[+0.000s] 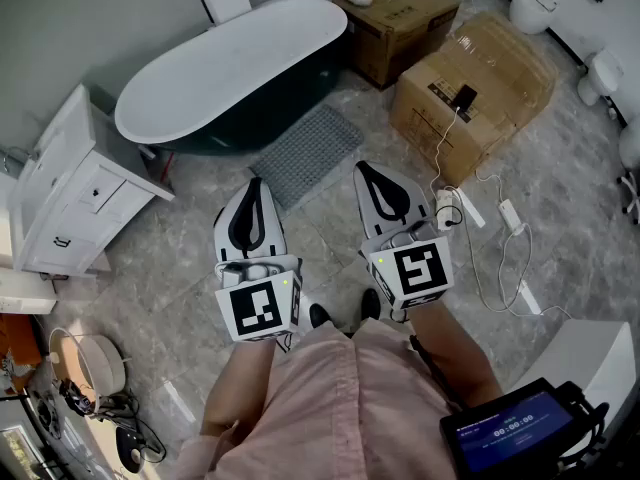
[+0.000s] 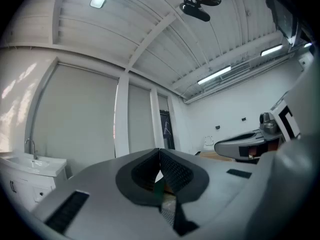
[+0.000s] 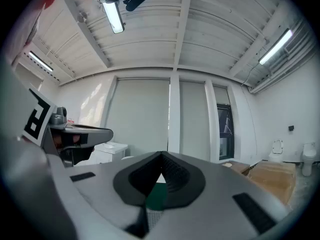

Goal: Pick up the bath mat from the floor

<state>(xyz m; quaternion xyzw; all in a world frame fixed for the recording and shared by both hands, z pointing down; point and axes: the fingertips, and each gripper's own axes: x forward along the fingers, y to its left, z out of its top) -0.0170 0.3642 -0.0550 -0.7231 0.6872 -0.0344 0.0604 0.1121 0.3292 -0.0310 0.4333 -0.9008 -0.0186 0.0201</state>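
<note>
A grey textured bath mat (image 1: 305,154) lies flat on the marble floor in front of the dark freestanding bathtub (image 1: 232,69). In the head view my left gripper (image 1: 254,190) and right gripper (image 1: 368,173) are held side by side at waist height, pointing toward the mat and well above it. Both are shut with nothing between the jaws. In the left gripper view the left gripper (image 2: 159,153) has its tips meeting, and the bit of mat below them is dim. The right gripper (image 3: 161,156) looks the same in its own view.
Two large cardboard boxes (image 1: 472,90) stand right of the mat, with white cables and a power strip (image 1: 505,258) trailing over the floor. A white vanity cabinet (image 1: 72,190) stands at left. Toilets (image 1: 535,6) line the far right wall. My shoes (image 1: 345,310) are below the grippers.
</note>
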